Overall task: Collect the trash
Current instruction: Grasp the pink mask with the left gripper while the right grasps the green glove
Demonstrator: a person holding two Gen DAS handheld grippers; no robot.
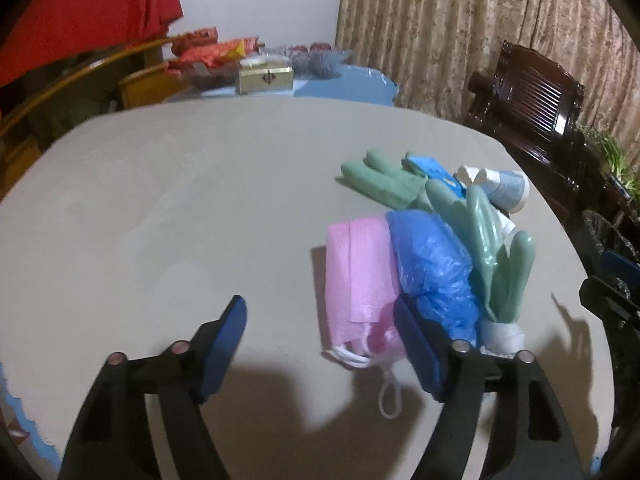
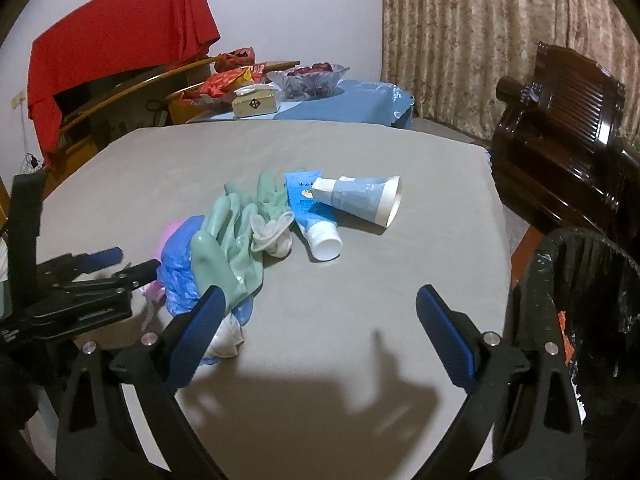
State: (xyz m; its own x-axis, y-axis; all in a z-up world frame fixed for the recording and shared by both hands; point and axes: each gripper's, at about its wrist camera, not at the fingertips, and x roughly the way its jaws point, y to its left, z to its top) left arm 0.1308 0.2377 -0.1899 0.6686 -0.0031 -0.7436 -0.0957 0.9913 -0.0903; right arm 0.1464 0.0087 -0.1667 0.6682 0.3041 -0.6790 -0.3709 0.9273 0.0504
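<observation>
Left claw (image 1: 320,344) apart, empty, beside pink mask (image 1: 356,276); right claw (image 2: 320,332) apart, empty. Trash pile sits on desk (image 2: 320,152): green gloves (image 2: 232,240), blue bag (image 1: 432,272), tube (image 2: 316,216), paper cup (image 2: 360,198). Bin (image 2: 580,280) waits right. Nothing collected yet, seemingly.

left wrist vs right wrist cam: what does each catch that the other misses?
Only left wrist: the pink mask flat on the table, with its white ear loops.
Only right wrist: the black-lined trash bin at the table's right edge, and the blue tube's white cap.
Both: grey table, green rubber gloves, blue plastic bag, paper cup, and both open grippers, left and right.
</observation>
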